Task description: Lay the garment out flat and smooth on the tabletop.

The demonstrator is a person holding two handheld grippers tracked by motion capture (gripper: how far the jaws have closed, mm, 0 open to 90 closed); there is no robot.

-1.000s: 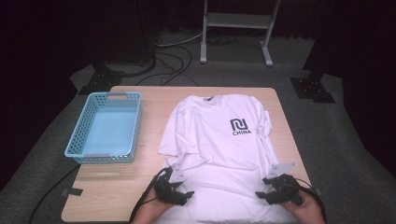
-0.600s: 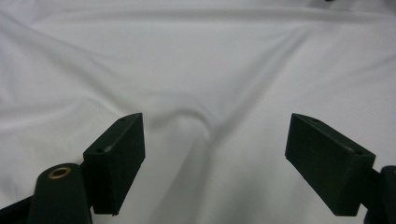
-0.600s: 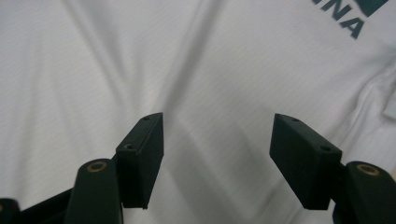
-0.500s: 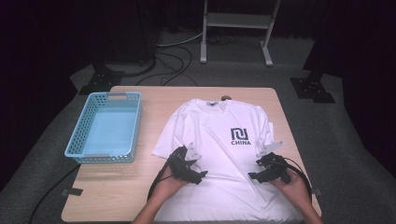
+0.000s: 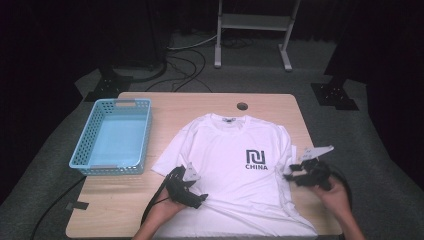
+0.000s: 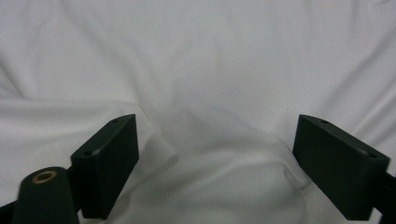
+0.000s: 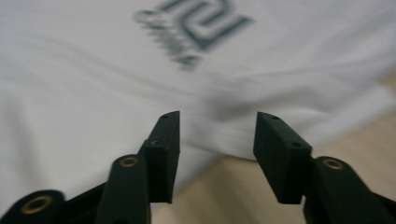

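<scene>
High view — white T-shirt (image 5: 235, 170) spread flat on table (image 5: 120, 200), right of blue basket (image 5: 112, 137) | left gripper (image 5: 192, 192) wide open over wrinkled cloth, empty | right gripper (image 5: 295, 172) partly open at shirt's side edge — holding nothing

blue basket (image 5: 112, 137) on wooden table (image 5: 200, 102), left side; metal stand (image 5: 254, 27) behind

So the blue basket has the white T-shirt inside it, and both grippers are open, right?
Not quite. The blue basket is empty; the white T-shirt lies spread flat on the table beside it, as the high view shows. The left gripper and right gripper do both have their jaws open.
</scene>
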